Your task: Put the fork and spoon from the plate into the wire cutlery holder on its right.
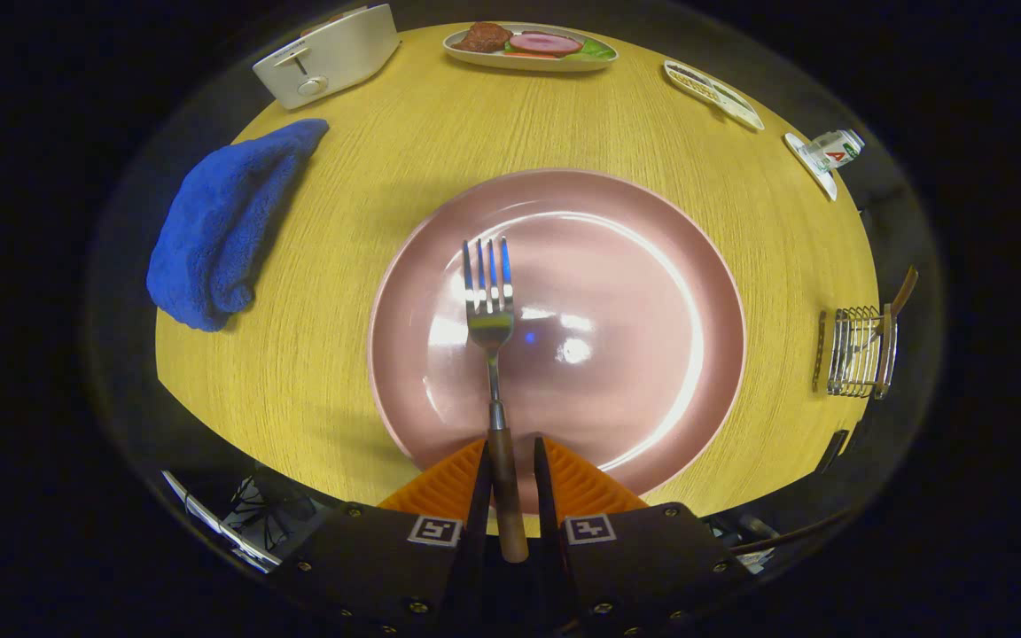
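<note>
While the tongs (509,483) point out over the pink plate (652,266), their two fingers (479,496) sit close together with only a thin gap, and the wooden handle of the fork (491,354) lies in that gap. It is hard to tell if both fingers press on the handle or just sit beside it. The fork runs straight out from the fingers, and its shiny prongs rest near the middle of the plate. The plate sits on a round yellow wooden table (360,221). To the right of the plate, well apart from it and close to the table's rim, stands the wire cutlery holder (856,354), and a wooden handle (902,292) pokes up out of it. To the left of the plate lies a crumpled blue towel (218,230). Past the plate on the far left stands a white toaster (329,53). Straight past the plate is a small dish of food (533,46). Past the plate on the right lie a long narrow dish (713,93) and a small tube (834,151) on a little white tray.
</note>
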### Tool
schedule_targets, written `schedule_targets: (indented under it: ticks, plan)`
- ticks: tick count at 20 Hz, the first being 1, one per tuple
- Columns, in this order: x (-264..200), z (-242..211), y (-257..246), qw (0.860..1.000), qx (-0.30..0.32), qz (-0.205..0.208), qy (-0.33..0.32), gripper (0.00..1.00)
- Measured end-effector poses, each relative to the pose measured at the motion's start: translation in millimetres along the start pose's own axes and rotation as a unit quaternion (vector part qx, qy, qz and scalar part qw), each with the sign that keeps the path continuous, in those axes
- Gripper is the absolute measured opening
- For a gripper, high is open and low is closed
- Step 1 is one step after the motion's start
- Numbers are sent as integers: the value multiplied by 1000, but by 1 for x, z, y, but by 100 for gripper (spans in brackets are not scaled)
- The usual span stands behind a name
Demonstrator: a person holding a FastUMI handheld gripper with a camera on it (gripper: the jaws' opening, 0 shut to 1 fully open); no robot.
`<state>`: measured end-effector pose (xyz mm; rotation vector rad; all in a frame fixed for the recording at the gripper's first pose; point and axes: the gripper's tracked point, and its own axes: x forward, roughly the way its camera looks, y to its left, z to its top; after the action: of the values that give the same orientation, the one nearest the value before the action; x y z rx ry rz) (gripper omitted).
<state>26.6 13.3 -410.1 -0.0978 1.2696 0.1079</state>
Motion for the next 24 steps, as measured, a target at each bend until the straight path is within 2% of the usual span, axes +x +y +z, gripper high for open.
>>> schedule_targets:
  ticks: [4,9,10,12,15,24]
  plan:
    - [8,1,1,1000,15,14,8,28]
    - [3,0,-1,1000,7,3,26,28]
    - [6,1,-3,1000,-1,-6,27,24]
    - [5,0,-3,1000,-5,-9,28,8]
    - [0,3,-4,1000,-1,-9,24,8]
    - [-57,24,-33,997,14,-69,-25,8]
